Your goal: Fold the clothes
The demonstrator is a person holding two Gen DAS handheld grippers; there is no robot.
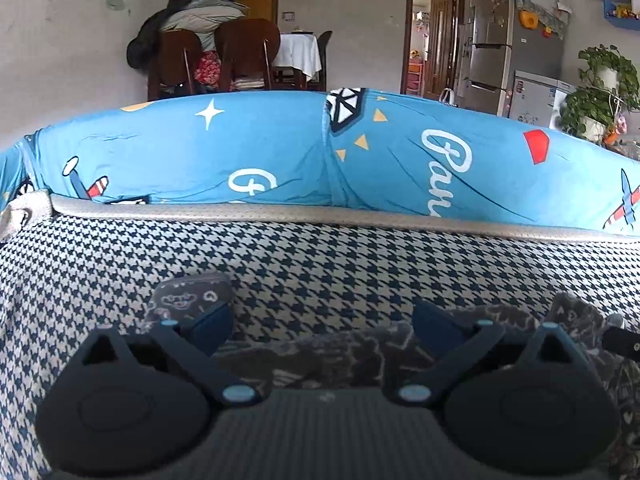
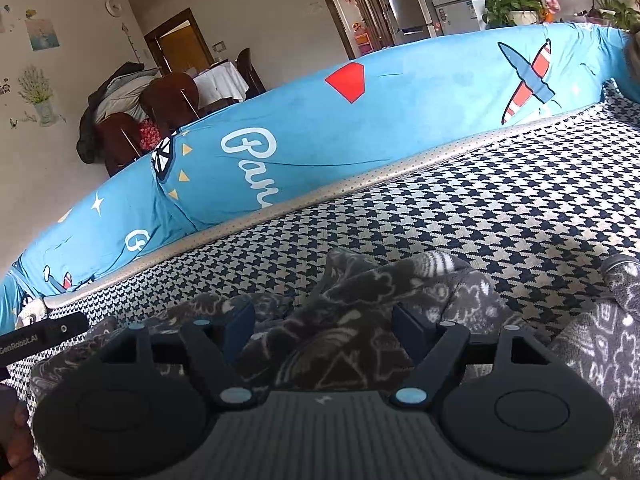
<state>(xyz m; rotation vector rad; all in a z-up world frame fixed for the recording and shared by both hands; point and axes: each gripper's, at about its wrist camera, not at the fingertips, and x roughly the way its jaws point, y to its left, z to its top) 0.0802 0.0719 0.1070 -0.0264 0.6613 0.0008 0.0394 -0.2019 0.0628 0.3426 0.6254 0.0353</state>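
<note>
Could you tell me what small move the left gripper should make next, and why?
Probably ease forward and down onto the dark patterned garment: the left gripper stands open with nothing clamped, and the garment lies rumpled just ahead of it on the houndstooth cover.

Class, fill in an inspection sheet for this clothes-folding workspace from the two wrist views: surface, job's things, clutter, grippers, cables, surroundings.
Surface: houndstooth sofa seat, with a blue printed backrest cover behind it.
Job's things: dark grey patterned garment, crumpled on the seat.
Clutter: nothing seen on the seat besides the garment.
Grippers: left gripper has jaws wide open above the garment's edge, holding nothing; right gripper has jaws apart with a raised fold between them, not clamped.
Cables: nothing seen.
Surroundings: dining chairs piled with coats, fridge, potted plants, open doorways.
</note>
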